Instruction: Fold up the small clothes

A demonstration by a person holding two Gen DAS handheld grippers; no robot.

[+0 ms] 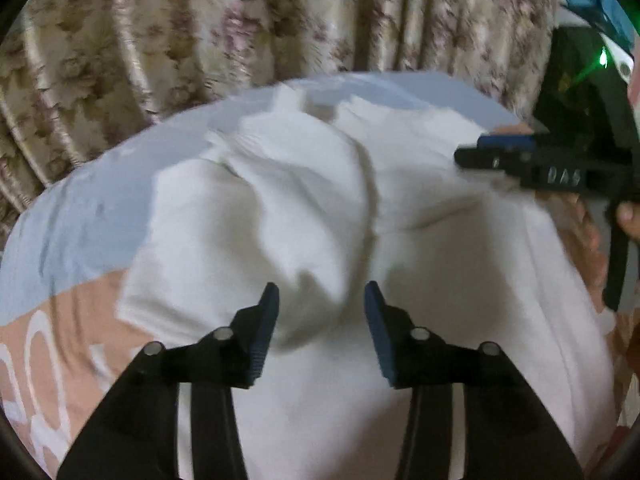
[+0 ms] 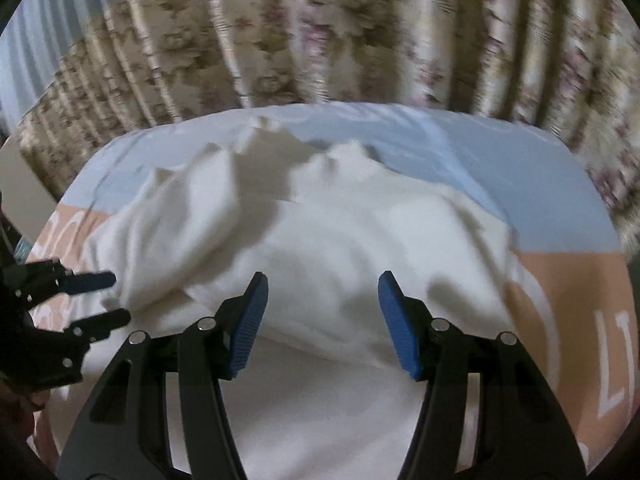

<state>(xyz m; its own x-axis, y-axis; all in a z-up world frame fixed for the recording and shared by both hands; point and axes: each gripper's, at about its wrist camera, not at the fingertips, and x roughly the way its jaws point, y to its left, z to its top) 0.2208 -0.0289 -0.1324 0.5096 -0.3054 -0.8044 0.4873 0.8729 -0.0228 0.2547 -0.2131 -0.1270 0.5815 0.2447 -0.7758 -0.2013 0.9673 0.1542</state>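
I see one white garment [image 1: 320, 208] mid-bed [image 2: 520, 168]; two hand-held grippers, left [image 1: 322, 300] and right [image 2: 323, 292], both parted, empty; right marked "DAS".

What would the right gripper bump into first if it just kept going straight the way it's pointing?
Most likely the white garment spread below it: the right gripper points down at the rumpled cloth with open, empty jaws.

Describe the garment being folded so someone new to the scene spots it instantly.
Start at the flowered curtain; in front of it lies a bed sheet that is pale blue at the far side and peach with white lettering nearer. The white garment sprawls rumpled across its middle. It is the only plain white, unprinted cloth there.
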